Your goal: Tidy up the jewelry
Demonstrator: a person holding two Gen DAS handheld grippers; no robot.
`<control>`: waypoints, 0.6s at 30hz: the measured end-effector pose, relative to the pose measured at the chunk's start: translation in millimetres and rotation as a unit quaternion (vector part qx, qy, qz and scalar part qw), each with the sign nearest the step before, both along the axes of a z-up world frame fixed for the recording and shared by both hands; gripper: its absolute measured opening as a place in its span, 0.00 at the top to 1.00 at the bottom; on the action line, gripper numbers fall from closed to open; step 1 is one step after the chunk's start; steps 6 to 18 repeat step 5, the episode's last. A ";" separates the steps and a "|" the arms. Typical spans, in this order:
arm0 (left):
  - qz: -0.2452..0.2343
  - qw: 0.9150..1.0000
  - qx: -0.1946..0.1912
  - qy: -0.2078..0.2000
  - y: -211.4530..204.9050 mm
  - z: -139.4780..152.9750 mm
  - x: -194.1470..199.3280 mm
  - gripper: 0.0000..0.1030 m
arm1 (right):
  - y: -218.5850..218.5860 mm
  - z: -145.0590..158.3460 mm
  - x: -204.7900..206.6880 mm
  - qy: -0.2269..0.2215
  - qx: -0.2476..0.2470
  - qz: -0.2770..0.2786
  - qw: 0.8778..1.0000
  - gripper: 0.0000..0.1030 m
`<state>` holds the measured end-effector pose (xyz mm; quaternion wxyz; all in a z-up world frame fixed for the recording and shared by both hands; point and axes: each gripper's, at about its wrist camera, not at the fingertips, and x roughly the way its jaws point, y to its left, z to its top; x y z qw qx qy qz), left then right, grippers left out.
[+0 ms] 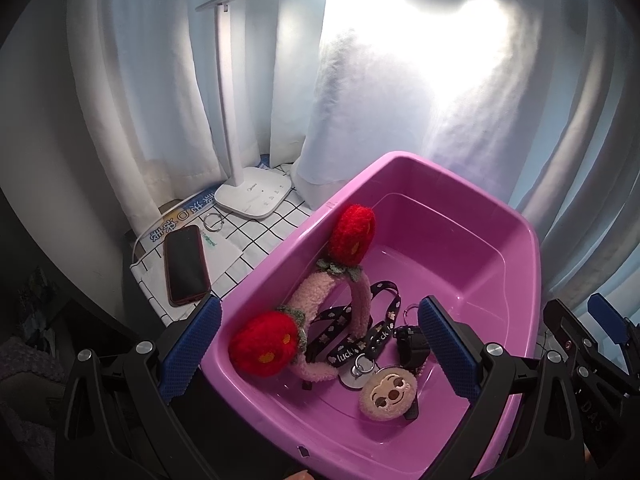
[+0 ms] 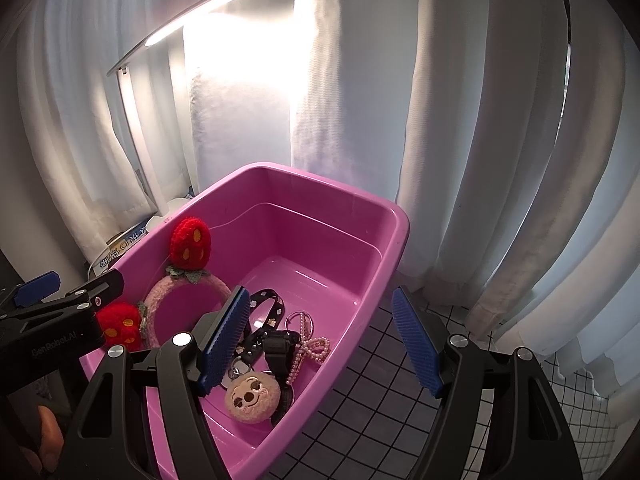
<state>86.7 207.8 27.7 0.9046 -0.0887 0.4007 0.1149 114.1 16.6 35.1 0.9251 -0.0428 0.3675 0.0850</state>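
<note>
Both tools, left tool (image 1: 320, 348) and right tool (image 2: 320, 340), hover spread and empty over the pink plastic tub (image 2: 384, 264), where strawberry headband (image 1: 320, 300), "luck" lanyard (image 1: 372, 332), sloth keychain (image 2: 252, 398) and pearl strand (image 2: 308, 348) lie gathered, apparently for containment.

Two close wrist views down along open tongs, left and right of the shared pink tub (image 1: 496, 240).

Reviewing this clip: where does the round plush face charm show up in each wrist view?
Left wrist: plush face charm lies low and right of centre, on the floor of the pink tub.
Right wrist: charm lies low and left of centre.
Shared landmark: strawberry headband.
</note>
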 end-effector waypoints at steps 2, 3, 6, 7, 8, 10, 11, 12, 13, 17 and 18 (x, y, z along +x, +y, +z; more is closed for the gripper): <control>0.002 1.000 0.001 0.001 0.4 -0.3 -0.2 0.06 | 0.1 -0.1 -0.6 0.000 0.000 -0.001 1.000 0.32; 0.002 1.000 0.002 0.001 0.1 -0.2 -0.6 0.06 | -0.1 0.1 -0.3 -0.001 0.000 -0.001 1.000 0.32; 0.001 1.000 0.004 -0.001 -0.6 0.6 -1.3 0.06 | -0.7 0.5 -1.1 -0.001 0.001 -0.002 1.000 0.32; 0.001 1.000 0.004 -0.001 -0.6 0.6 -1.3 0.06 | -0.7 0.5 -1.1 -0.001 0.001 -0.002 1.000 0.32; 0.001 1.000 0.004 -0.001 -0.6 0.6 -1.3 0.06 | -0.7 0.5 -1.1 -0.001 0.001 -0.002 1.000 0.32; 0.001 1.000 0.004 -0.001 -0.6 0.6 -1.3 0.06 | -0.7 0.5 -1.1 -0.001 0.001 -0.002 1.000 0.32; 0.001 1.000 0.004 -0.001 -0.6 0.6 -1.3 0.06 | -0.7 0.5 -1.1 -0.001 0.001 -0.002 1.000 0.32; 0.001 1.000 0.004 -0.001 -0.6 0.6 -1.3 0.06 | -0.7 0.5 -1.1 -0.001 0.001 -0.002 1.000 0.32; 0.001 1.000 0.004 -0.001 -0.6 0.6 -1.3 0.06 | -0.7 0.5 -1.1 -0.001 0.001 -0.002 1.000 0.32; 0.001 1.000 0.004 -0.001 -0.6 0.6 -1.3 0.06 | -0.7 0.5 -1.1 -0.001 0.001 -0.002 1.000 0.32; 0.001 1.000 0.004 -0.001 -0.6 0.6 -1.3 0.06 | -0.7 0.5 -1.1 -0.001 0.001 -0.002 1.000 0.32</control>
